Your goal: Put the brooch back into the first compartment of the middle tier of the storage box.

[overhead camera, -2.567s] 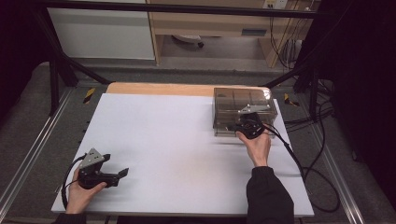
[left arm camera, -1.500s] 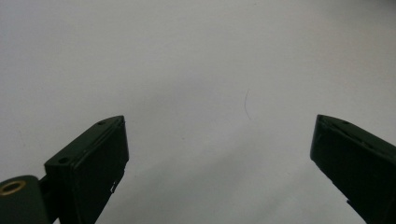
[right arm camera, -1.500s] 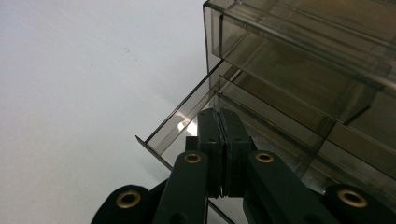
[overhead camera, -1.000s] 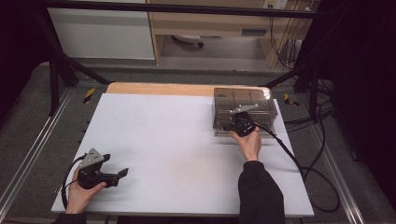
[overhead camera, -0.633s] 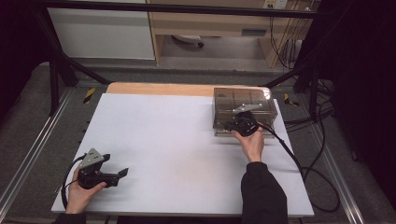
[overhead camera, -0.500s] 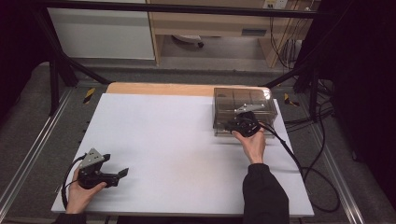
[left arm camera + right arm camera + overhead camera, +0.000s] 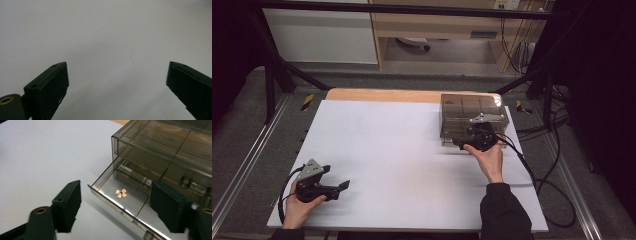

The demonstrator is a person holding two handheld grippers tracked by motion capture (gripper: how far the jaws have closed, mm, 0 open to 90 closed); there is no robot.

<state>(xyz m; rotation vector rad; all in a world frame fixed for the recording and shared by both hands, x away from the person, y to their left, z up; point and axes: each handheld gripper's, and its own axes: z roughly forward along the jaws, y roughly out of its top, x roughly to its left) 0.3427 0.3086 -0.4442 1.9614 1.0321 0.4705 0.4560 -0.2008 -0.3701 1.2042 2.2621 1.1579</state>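
Partly cut off: drawer (image 7: 120, 197) front

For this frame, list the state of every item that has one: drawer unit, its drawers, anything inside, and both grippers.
Drawer unit: upright on the table, smoky clear plastic.
Lower drawer: pulled partly out.
Upper drawers: pushed in.
Gold flower-shaped piece: lying flat on the open drawer's floor.
Right gripper: jaws just opened, apart, nothing between the pads.
Left gripper: jaws wide apart, empty, over bare table.
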